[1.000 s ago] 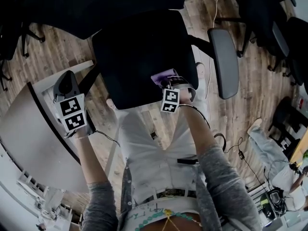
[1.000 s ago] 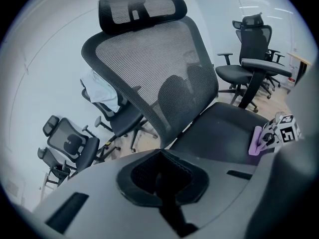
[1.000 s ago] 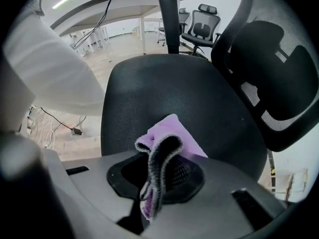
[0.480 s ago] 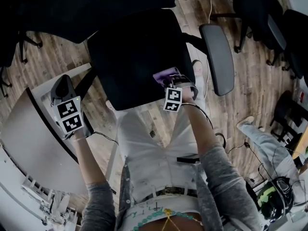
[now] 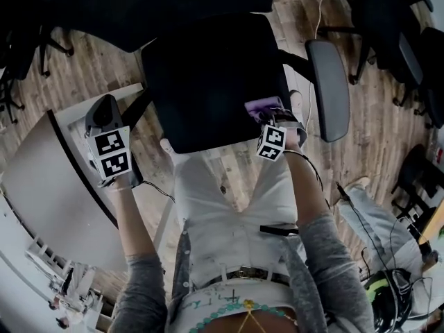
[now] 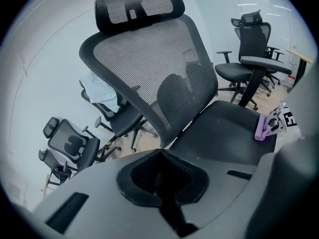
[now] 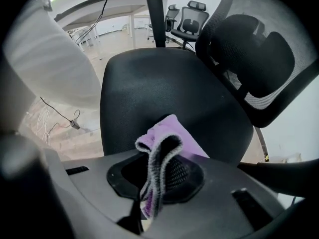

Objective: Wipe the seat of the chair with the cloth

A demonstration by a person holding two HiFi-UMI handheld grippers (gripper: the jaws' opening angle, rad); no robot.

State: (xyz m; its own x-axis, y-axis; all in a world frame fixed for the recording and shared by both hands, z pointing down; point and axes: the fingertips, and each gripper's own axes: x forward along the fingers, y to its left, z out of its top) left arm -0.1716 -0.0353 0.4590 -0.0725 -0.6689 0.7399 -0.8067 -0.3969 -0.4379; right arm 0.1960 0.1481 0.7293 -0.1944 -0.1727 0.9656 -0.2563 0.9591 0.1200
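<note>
In the head view, the right gripper (image 5: pixel 269 120) sits at the lower right edge of the black seat (image 5: pixel 208 75). Its jaws are clamped on the purple cloth (image 7: pixel 169 131), whose free end lies on the seat. The left gripper (image 6: pixel 164 188) hangs at middle left, off the seat, with its jaws together and nothing between them.

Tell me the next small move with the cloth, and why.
Probably sweep the right gripper forward across the seat toward the backrest. Its jaws are shut on the purple cloth, which sits at the seat's near right corner, with most of the seat ahead.
</note>
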